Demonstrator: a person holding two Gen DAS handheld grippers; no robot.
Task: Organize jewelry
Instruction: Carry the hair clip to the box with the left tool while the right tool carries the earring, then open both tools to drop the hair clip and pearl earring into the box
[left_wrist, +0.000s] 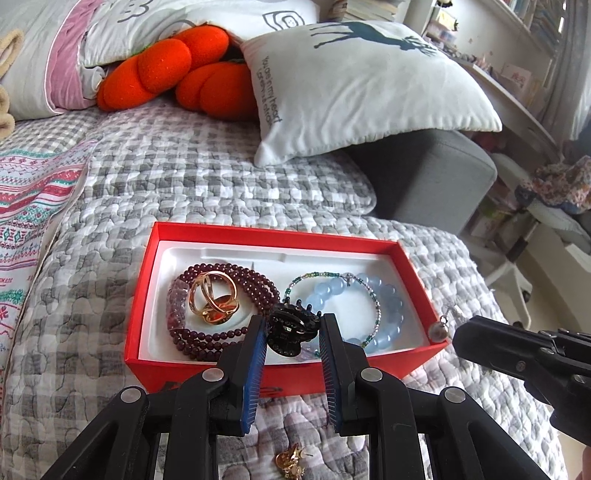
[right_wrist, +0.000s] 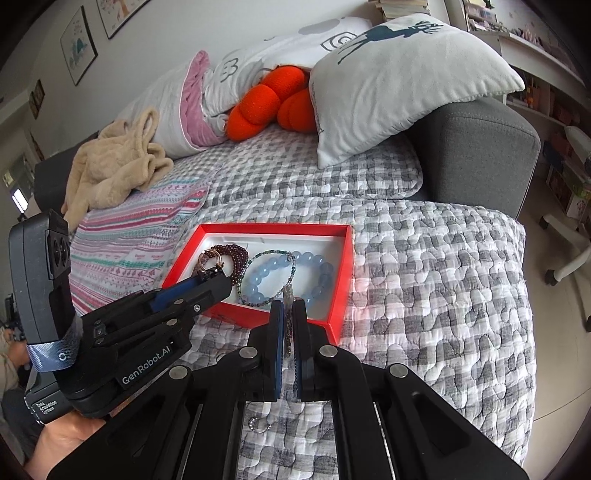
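Lying nearest in the left wrist view, a small gold-coloured floral earring (left_wrist: 290, 461) is waiting on the grey-and-white checked quilt (left_wrist: 147, 177), outside the box; in the right wrist view a small curved silver piece (right_wrist: 258, 424) is likewise resting on the quilt below the jaws. Just beyond, the left gripper (left_wrist: 293, 332) is holding a small black plastic claw hair clip (left_wrist: 291, 328) between its blue-padded jaws, narrowly parted around it, over the near edge of the red cardboard box with the white moulded insert (left_wrist: 417, 269). The right gripper (right_wrist: 288, 314) is standing almost fully closed, pinching a thin silvery chain with a round grey bead pendant (left_wrist: 439, 328), which is dangling at the box's near right corner. Inside the box are already sitting a dark red beaded bracelet (left_wrist: 258, 280), a gold-coloured interlocked ring piece (left_wrist: 214, 299), a pale blue round-bead bracelet (left_wrist: 391, 306) and a thin green-and-silver seed-bead bracelet (left_wrist: 375, 310). Judging from this, the sorting is well past halfway: the two carried pieces and the two loose ones are what is left. Farther back, a white deer-print cushion (left_wrist: 362, 81) is leaning against the grey sofa arm (left_wrist: 424, 177).
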